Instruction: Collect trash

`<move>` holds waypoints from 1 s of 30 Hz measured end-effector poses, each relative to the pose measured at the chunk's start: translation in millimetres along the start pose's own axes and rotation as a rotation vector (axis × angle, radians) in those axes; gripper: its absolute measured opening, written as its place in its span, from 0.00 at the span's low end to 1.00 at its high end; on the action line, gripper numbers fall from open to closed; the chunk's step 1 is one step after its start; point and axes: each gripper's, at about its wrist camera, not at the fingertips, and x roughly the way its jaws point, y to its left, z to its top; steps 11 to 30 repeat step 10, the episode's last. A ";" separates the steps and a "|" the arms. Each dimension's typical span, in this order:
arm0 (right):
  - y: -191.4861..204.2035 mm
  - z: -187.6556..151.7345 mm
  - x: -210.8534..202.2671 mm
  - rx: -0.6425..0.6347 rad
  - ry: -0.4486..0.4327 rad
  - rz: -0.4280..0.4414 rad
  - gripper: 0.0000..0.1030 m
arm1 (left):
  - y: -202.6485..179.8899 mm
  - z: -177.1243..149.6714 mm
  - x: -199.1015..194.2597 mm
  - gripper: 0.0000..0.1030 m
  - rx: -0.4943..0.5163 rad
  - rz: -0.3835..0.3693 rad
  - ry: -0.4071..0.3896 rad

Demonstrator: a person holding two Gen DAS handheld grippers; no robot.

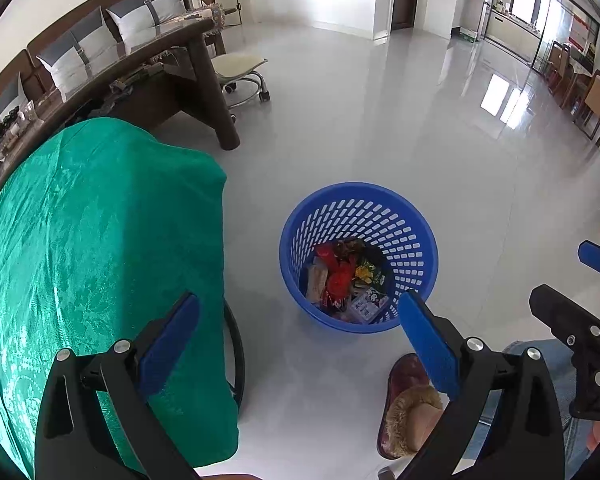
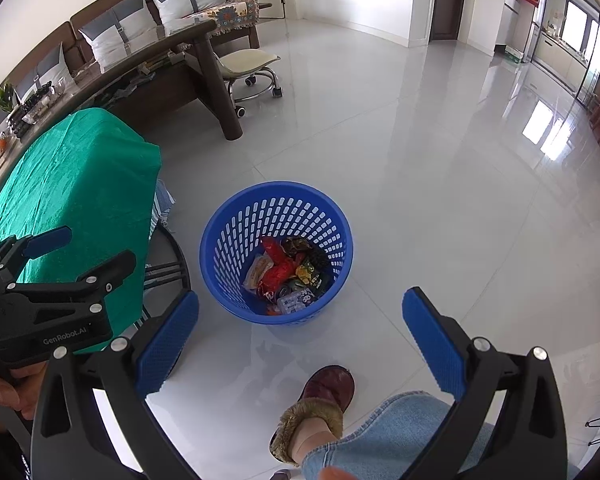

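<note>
You are holding left gripper [image 1: 298, 334] and right gripper [image 2: 300, 328] above floor [image 2: 420, 160], fingers on both spread wide, gripping nothing. Wrappers [image 2: 288, 276] are already lying in blue basket [image 2: 220, 240]. Green-covered table [image 1: 80, 220] is showing no trash; task is looking nearly done. Table edge is crowding your left; open floor is lying right.

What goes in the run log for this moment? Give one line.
left gripper: open, empty | right gripper: open, empty | blue basket: on floor, wrappers inside | green cloth: no trash seen
</note>
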 end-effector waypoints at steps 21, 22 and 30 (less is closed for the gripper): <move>-4.8 3.3 3.9 0.012 0.012 -0.018 0.95 | -3.1 2.8 0.0 0.95 0.014 -0.014 0.033; -4.8 3.3 3.9 0.012 0.012 -0.018 0.95 | -3.1 2.8 0.0 0.95 0.014 -0.014 0.033; -4.8 3.3 3.9 0.012 0.012 -0.018 0.95 | -3.1 2.8 0.0 0.95 0.014 -0.014 0.033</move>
